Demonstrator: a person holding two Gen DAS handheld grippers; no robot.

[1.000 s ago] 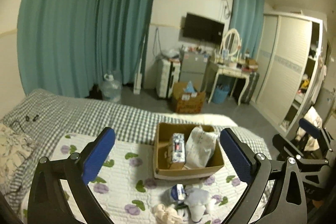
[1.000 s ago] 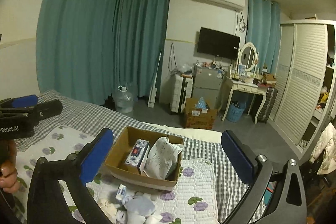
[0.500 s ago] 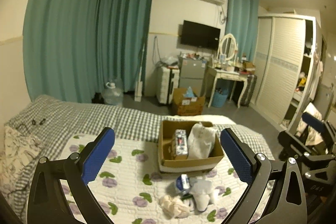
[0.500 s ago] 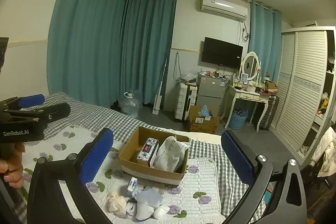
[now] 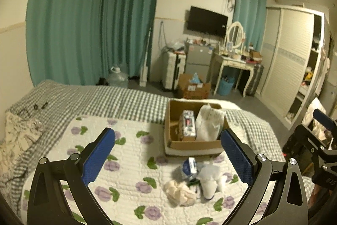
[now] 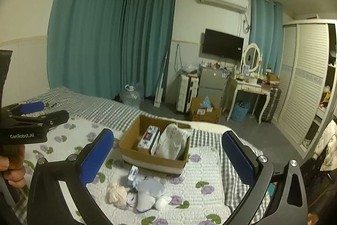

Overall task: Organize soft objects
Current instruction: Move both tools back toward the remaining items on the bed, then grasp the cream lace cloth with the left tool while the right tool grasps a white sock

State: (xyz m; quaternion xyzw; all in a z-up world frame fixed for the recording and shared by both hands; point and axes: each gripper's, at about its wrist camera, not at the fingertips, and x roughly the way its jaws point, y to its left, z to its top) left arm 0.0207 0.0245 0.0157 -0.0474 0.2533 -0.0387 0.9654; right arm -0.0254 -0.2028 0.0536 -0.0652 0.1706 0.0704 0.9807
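Floral quilt (image 6: 206,174) bears a cardboard box (image 6: 151,162); "GenRobot.AI" marks the left gripper (image 6: 31,117), both grippers' jaws wide.

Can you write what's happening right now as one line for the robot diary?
left tongs: open, empty | right tongs: open, empty | sock pile: on floral quilt, before cardboard box | step: none grabbed yet

A home bedroom: a bed (image 5: 130,98) in checked sheets, a wardrobe (image 5: 292,60), a vanity (image 6: 250,85), teal curtains (image 6: 109,35).
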